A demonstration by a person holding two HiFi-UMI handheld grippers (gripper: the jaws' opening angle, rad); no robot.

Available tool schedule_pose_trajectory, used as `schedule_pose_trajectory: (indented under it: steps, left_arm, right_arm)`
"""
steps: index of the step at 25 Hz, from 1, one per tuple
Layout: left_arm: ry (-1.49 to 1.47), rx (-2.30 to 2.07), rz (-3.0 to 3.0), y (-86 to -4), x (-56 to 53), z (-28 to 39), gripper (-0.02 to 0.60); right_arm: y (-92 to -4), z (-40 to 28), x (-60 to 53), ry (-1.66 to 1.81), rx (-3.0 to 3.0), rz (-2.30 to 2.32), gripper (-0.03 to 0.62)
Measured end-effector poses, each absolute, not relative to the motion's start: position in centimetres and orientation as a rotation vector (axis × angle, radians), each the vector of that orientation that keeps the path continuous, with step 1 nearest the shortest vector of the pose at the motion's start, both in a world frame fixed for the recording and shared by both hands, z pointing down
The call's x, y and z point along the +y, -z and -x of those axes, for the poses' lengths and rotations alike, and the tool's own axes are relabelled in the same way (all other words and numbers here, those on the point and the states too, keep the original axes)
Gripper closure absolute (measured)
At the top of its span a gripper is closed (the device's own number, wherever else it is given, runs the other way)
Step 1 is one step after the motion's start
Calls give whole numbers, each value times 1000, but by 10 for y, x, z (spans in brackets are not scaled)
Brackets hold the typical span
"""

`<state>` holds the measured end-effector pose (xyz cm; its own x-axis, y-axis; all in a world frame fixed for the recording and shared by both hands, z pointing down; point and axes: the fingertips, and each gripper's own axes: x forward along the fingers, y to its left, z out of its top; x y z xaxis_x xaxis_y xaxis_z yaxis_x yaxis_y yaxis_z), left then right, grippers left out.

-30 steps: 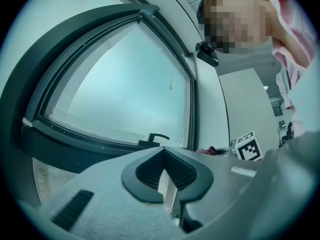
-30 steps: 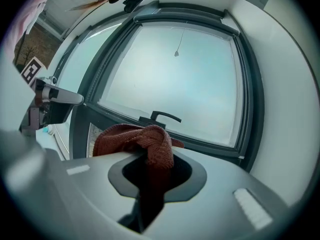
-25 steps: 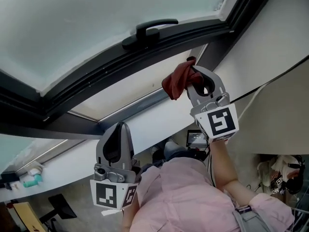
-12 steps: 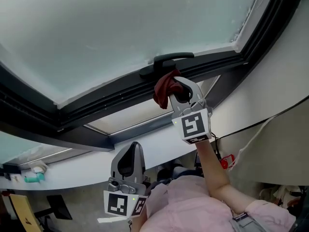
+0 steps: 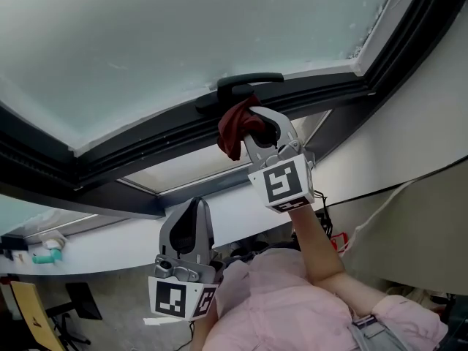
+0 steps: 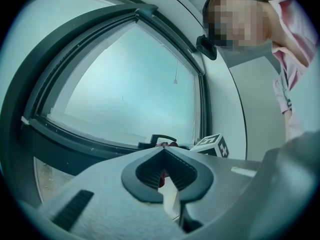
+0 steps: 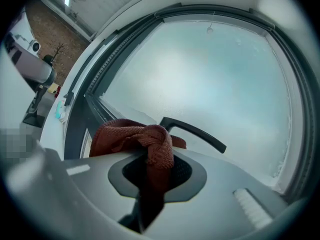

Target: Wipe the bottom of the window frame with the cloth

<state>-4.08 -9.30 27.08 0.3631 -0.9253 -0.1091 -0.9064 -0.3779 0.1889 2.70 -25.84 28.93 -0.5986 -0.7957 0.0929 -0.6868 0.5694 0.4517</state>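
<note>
The rust-red knitted cloth [image 5: 232, 127] [image 7: 142, 138] is bunched up against the bottom rail of the dark grey window frame [image 5: 139, 152] [image 7: 80, 109], just under the black lever handle [image 5: 241, 86] [image 7: 196, 133]. Whether it actually presses on the rail cannot be told. The right gripper [image 5: 252, 123] [image 7: 152, 159] is clenched on it. One fold runs down between the jaws, and the rest spills over their tips toward the frame. That gripper is raised on an outstretched arm in a pink sleeve [image 5: 322, 298], with its marker cube facing the head camera. Behind the cloth, the frosted glass pane [image 5: 183, 35] [image 7: 210, 74] fills the frame.

The left gripper [image 5: 191, 205] [image 6: 163, 152] is held low, well apart from the cloth and the rail. Its tips point up toward the window. Its jaws are closed tip to tip with nothing gripped, and through the gap below them a sliver of the cloth shows far off.
</note>
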Motion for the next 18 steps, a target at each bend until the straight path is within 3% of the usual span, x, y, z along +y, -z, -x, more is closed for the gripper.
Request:
schedule_pose_trajectory:
  steps: [18]
  left_arm:
    - [327,-1607,-2568,-268,-113,-5,584]
  right_arm:
    - [-290,-84,-279,483,-2496,-1292,536]
